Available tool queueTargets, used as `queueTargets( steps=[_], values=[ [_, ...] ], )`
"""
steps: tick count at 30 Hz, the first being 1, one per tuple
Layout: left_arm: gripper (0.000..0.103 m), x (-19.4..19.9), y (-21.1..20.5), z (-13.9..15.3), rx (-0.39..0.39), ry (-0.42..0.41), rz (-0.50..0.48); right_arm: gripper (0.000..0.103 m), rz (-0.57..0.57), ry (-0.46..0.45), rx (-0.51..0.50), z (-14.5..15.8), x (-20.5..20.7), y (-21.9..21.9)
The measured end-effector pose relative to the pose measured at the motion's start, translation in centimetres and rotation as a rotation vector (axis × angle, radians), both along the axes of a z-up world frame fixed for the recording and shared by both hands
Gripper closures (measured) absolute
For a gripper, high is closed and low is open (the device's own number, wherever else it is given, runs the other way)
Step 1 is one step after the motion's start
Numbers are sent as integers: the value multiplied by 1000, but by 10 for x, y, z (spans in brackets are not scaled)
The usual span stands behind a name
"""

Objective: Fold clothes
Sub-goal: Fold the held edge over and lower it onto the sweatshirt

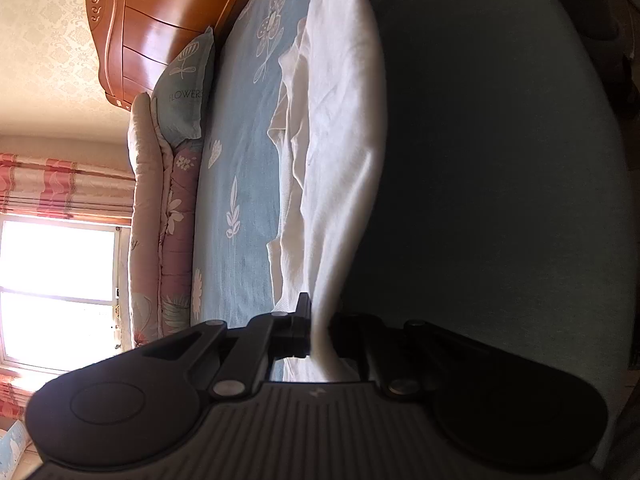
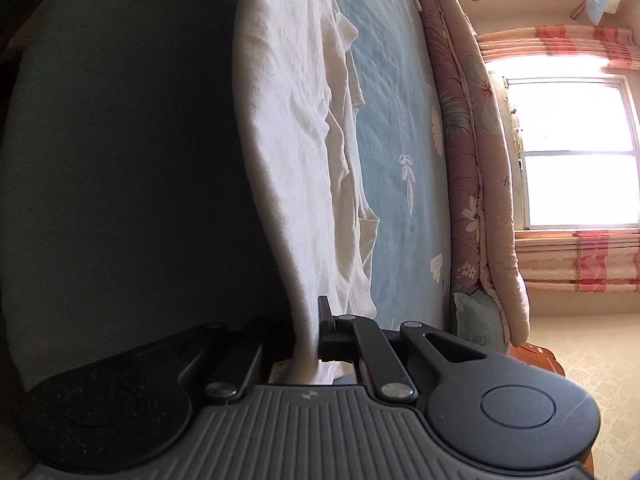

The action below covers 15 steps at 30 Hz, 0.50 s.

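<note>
White garment (image 1: pixel 340 152) pinched at one edge by both tongs, stretched taut between them, lifted over blue floral bedsheet (image 1: pixel 244 168).

Left gripper (image 1: pixel 316 332): pressed together on cloth, fabric running straight out from between the fingers. Right gripper (image 2: pixel 310 336): same, clamped on the white edge. Far tip of the other gripper visible at the top of each view, also biting the same edge.

Outward: lower part of garment bunched and draped, touching the sheet, with a sleeve or hem fold trailing beside the main panel. Beyond that, folded quilt (image 2: pixel 472 168) along the bed's far side, pillow (image 1: pixel 184 92) printed with flowers, wooden headboard (image 1: pixel 160 28), window (image 2: pixel 576 152) with pink striped curtains (image 2: pixel 576 256).

Risks, judged: thin bite near the cloth edge, so a slip likely if hands pull apart harder. Trailing part dragging on the sheet could bunch and spoil the fold line. Uneven hand height could skew the crease.

View differences: left wrist shows headboard and full pillow face with lettering; right wrist shows only the pillow's corner but gives the window and curtains clearly, plus the quilt's full length. Dark near side of the bed fills a big share of both.
</note>
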<state>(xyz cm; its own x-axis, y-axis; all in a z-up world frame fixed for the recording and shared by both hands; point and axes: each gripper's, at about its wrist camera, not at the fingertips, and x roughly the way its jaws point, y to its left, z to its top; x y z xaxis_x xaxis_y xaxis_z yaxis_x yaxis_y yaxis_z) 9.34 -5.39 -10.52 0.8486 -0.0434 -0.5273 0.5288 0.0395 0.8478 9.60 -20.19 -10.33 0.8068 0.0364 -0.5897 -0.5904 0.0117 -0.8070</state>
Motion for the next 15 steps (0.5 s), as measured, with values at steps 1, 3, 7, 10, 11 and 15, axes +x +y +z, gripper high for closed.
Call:
queueTargets(
  steps=[1,3,7,10,11,15],
  values=[
    [101,-8,0,-1,3,5,-3,96,-3,9,4,0,-8,0],
    [101,-21,-2,-5,11,17,-9,96,-9,30,6,-3,-22,-1],
    [101,-44,-5,-10,10,51,-13,96,-4,68,-15,-13,-50,-4],
    [97,-51,-7,-15,10,82,-5,96,-13,97,-23,-19,-58,-6],
    [93,-52,-7,-17,12,97,-1,92,-22,119,-18,-21,-59,-7],
    [91,-61,-6,-16,0,152,17,76,-57,213,9,-24,-60,-12]
  ],
)
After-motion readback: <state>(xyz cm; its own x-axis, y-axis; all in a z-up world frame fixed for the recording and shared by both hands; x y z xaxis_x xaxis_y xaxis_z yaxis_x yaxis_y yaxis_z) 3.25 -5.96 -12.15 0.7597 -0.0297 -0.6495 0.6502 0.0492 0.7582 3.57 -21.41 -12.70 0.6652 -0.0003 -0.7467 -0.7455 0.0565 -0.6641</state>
